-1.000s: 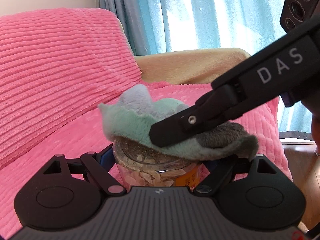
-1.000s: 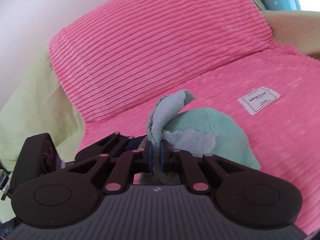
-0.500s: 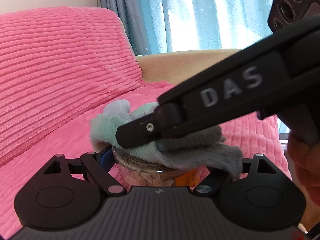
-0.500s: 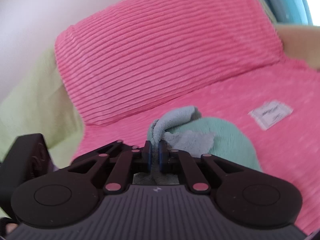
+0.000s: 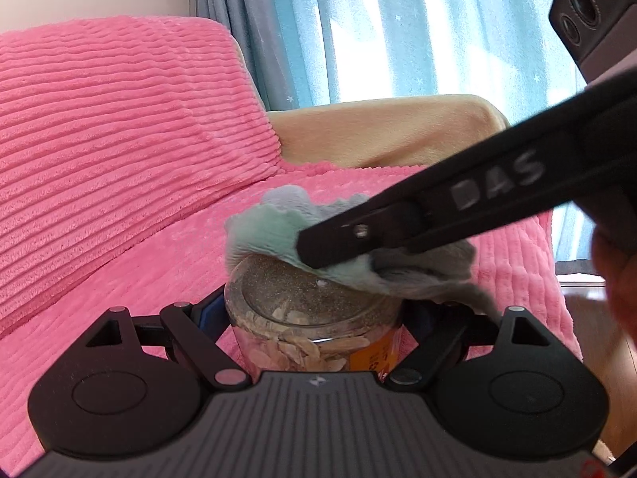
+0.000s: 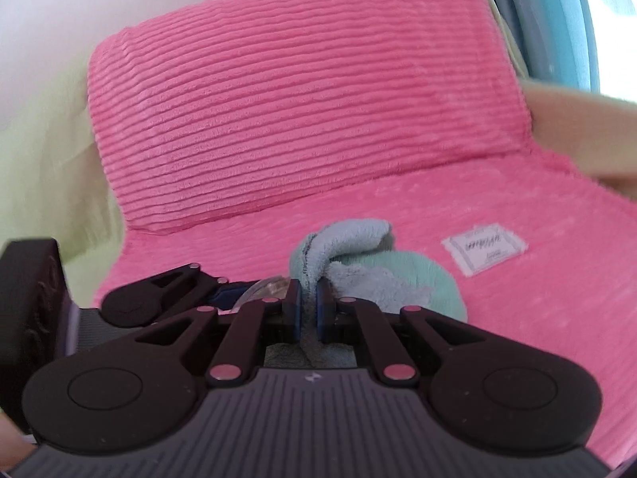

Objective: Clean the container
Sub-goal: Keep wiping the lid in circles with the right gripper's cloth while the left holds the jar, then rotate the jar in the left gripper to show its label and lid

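A clear plastic jar (image 5: 314, 318) with a glittery lid and an orange label holds pale dried slices. My left gripper (image 5: 312, 314) is shut on the jar's sides, holding it upright above the pink seat. A mint-green and grey fleece cloth (image 5: 278, 235) lies over the far right part of the lid. My right gripper (image 6: 308, 310) is shut on a fold of that cloth (image 6: 398, 283), and its black fingers (image 5: 358, 235) reach in from the right in the left wrist view. Most of the lid's near side shows.
A pink ribbed sofa cover (image 5: 119, 151) spreads over seat and backrest, with a white label (image 6: 483, 249) sewn on the seat. A beige armrest (image 5: 382, 131) and blue curtains (image 5: 398, 28) stand behind. A hand (image 5: 617, 279) is at the right edge.
The cloth swept left across the lid, then back right and slightly up, uncovering more of the lid's near side. The jar stayed in my left gripper.
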The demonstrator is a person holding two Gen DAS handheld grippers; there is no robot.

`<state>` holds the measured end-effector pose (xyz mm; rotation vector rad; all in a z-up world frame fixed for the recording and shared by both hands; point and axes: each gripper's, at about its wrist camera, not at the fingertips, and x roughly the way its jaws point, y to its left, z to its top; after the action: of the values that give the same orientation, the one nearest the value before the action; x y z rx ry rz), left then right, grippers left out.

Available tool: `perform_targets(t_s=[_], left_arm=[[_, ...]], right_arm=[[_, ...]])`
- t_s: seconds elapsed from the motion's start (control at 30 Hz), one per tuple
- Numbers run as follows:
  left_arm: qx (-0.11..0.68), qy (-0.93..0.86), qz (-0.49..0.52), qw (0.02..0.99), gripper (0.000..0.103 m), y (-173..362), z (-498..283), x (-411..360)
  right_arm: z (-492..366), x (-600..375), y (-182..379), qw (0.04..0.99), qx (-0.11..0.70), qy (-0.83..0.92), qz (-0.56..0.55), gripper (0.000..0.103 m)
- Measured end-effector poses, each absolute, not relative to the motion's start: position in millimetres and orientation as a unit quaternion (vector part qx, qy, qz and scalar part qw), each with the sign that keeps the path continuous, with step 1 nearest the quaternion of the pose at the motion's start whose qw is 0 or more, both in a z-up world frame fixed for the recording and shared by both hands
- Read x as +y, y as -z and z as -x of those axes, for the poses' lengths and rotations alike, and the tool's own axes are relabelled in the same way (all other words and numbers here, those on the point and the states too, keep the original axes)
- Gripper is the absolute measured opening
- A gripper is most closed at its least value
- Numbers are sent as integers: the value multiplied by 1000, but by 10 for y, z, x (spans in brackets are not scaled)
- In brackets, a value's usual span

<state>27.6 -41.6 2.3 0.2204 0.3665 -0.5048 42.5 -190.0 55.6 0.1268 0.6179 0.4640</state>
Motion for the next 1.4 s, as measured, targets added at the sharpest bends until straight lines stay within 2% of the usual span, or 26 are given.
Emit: perform_targets(t_s=[0.4, 0.53, 0.9, 1.27, 1.4], left_arm=[[180, 249, -105, 946, 85, -4, -303, -360], [181, 248, -102, 946, 85, -5, -319, -351], [180, 250, -108, 945, 85, -13, -298, -350], [182, 262, -111, 941, 85, -59, -184, -300], [191, 271, -111, 937, 85, -99, -112, -264]], right_arm=[[-476, -2000, -401, 872, 339, -291, -201, 5], [-507, -1924, -382, 879, 326, -288, -195, 3], [-477, -1708, -517, 922, 293, -240, -79, 2], [-399, -2096, -672, 939, 263, -187, -119, 4], [-419, -2306, -647, 938, 274, -154, -147, 5]])
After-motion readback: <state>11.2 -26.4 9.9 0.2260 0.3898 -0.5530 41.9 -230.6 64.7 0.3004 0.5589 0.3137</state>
